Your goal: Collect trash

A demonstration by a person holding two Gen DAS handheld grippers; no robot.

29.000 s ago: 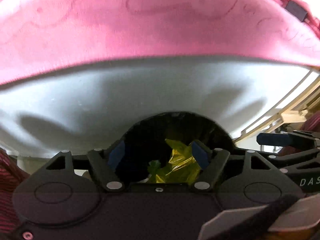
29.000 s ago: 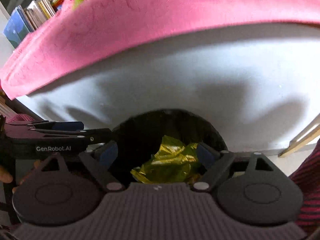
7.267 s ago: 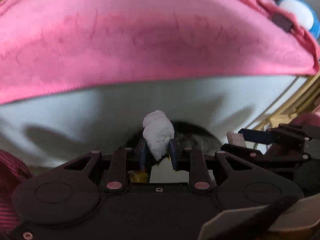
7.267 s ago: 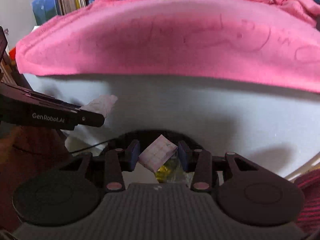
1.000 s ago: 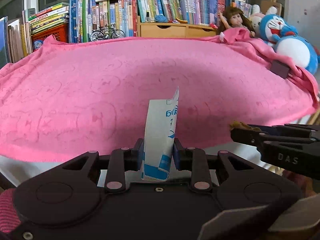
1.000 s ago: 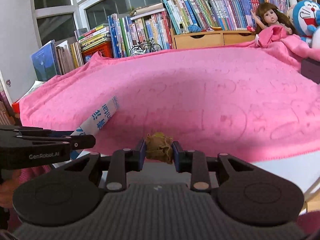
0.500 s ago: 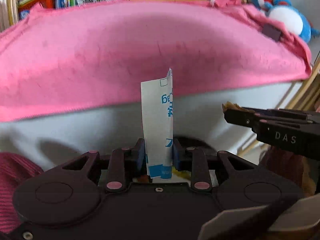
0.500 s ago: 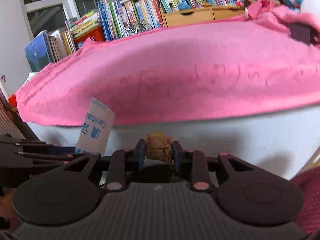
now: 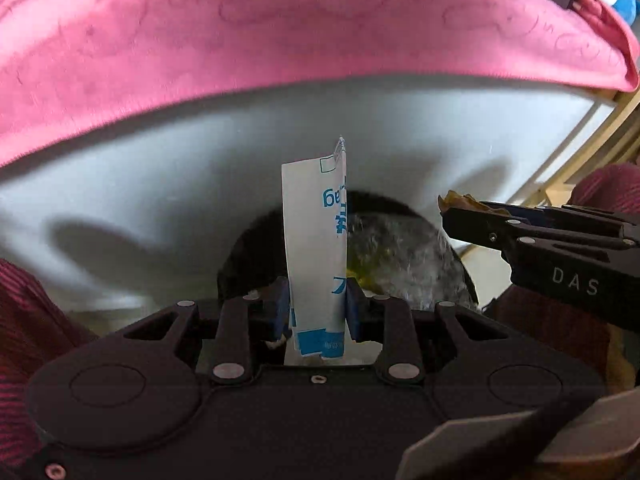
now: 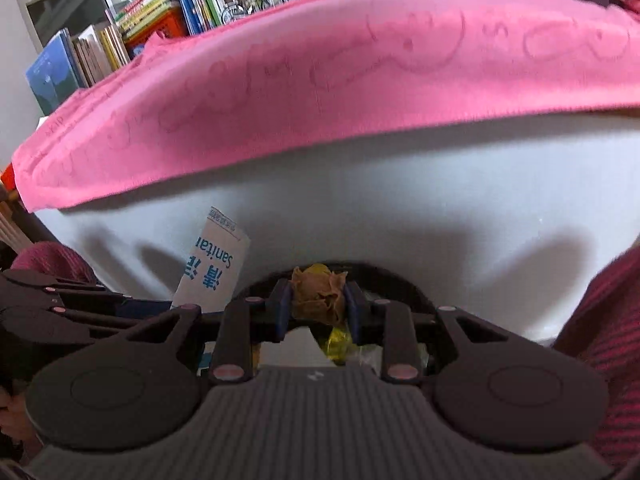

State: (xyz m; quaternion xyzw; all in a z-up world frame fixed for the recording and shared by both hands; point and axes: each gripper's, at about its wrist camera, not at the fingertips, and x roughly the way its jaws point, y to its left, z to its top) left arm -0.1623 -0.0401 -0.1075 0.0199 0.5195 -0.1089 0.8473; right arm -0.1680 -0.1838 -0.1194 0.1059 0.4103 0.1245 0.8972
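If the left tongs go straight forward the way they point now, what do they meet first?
Probably the black trash bin with clear plastic and yellow wrappers inside. The left tongs, shut on a white and blue paper sachet, point into its mouth. Depth is unclear; the white table front stands behind.

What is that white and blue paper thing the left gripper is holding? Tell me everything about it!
It is a white packet, flat and thin like a paper or plastic wrapper, with blue printing; the right wrist view shows the letters "Sanitar" and blue characters. The top edge looks torn open, with a small flap sticking up. It stands upright, pinched low down between the left gripper fingers. It is held in front of the white table side, above a dark bin that already has crinkly trash inside.
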